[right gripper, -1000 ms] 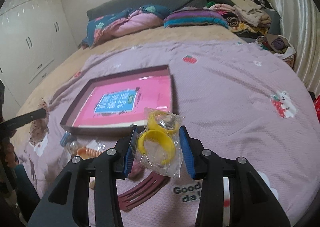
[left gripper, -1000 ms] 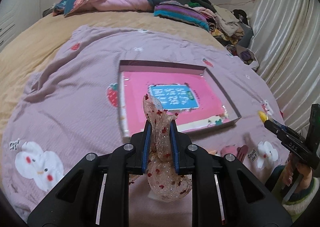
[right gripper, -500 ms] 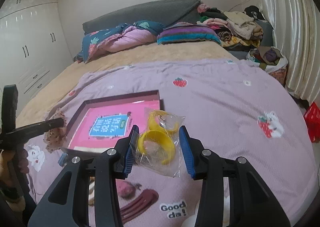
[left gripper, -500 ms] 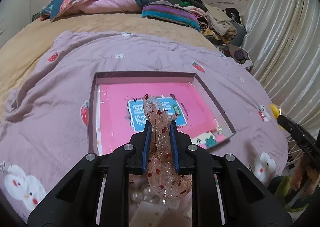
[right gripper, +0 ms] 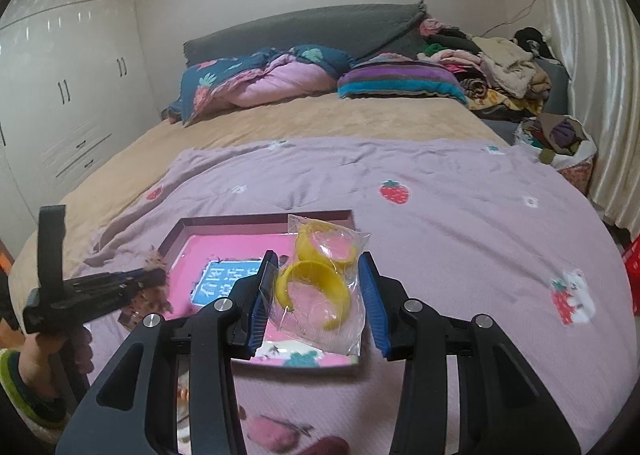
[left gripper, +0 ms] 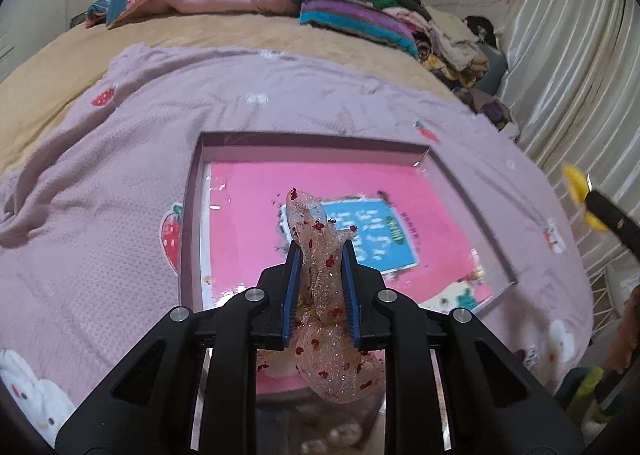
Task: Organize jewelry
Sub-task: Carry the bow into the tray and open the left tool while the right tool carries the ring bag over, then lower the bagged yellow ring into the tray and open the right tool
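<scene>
A shallow dark-rimmed box (left gripper: 192, 215) with a pink bottom and a blue label lies open on the lilac blanket; it also shows in the right wrist view (right gripper: 180, 231). My left gripper (left gripper: 319, 255) is shut on a glittery pink scrunchie with red dots (left gripper: 320, 287) and holds it over the box's near edge. My right gripper (right gripper: 318, 275) is shut on a clear bag of yellow hoop earrings (right gripper: 320, 279), above the box's near right corner. The left gripper also shows at the left of the right wrist view (right gripper: 156, 277).
Pearl beads (left gripper: 340, 435) lie on the blanket under my left gripper. A pink hair clip (right gripper: 272, 429) lies below my right gripper. Pillows (right gripper: 260, 83) and piled clothes (right gripper: 500, 67) sit at the bed's head. A curtain (left gripper: 580, 55) hangs at the right.
Both grippers have risen and moved forward towards the box with their loads still held. The box now sits closer under both grippers.
</scene>
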The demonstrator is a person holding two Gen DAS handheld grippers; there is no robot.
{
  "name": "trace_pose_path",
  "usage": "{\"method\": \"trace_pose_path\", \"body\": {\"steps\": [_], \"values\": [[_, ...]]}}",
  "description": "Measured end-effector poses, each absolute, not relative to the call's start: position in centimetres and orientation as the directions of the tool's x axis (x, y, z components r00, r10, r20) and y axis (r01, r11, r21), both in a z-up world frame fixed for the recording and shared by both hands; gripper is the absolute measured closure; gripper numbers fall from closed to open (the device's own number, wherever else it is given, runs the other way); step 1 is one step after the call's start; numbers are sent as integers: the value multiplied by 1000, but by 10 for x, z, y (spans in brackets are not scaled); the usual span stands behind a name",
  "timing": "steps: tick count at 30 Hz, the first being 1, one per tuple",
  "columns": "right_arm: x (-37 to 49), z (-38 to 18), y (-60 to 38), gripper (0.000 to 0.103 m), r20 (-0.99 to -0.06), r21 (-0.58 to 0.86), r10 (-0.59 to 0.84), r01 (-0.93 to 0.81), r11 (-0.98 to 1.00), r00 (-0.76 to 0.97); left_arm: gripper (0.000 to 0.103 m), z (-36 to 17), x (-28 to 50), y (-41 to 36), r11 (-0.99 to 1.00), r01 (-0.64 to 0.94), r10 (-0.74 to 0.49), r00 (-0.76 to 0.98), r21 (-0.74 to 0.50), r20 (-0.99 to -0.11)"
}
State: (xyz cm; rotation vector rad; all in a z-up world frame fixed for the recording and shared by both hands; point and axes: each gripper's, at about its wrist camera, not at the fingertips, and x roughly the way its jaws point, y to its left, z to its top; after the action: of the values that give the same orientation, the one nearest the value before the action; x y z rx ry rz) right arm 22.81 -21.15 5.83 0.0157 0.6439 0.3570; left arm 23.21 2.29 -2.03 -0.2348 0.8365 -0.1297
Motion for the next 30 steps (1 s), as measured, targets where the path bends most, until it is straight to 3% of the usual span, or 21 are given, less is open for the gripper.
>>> {"method": "trace_pose_path", "body": {"steps": [8, 13, 15, 18, 24, 27, 30], "values": [[261, 44, -181, 63, -598, 153, 369, -350, 924, 711, 87, -42, 248, 24, 970, 14, -199, 620, -243, -759], [272, 19, -178, 63, -630, 171, 372, -346, 923, 682, 79, -50, 251, 24, 972, 11, -193, 609, -235, -770], [274, 10, -178, 63, -647, 165, 366, -346, 924, 669, 65, -51, 251, 25, 972, 7, -191, 609, -236, -770], [278, -2, -178, 62, -666, 163, 354, -335, 928, 657, 60, -49, 249, 26, 971, 7, -194, 613, -240, -766], [285, -21, -179, 62, -694, 181, 346, -313, 932, 631, 37, -41, 237, 32, 970, 1, -189, 635, -244, -749], [284, -24, -175, 59, -697, 169, 342, -319, 932, 630, 30, -34, 234, 35, 972, -5, -175, 653, -235, -736], [283, -25, -173, 50, -696, 160, 337, -321, 933, 634, 24, -29, 233, 36, 972, -6, -172, 663, -234, -729]]}}
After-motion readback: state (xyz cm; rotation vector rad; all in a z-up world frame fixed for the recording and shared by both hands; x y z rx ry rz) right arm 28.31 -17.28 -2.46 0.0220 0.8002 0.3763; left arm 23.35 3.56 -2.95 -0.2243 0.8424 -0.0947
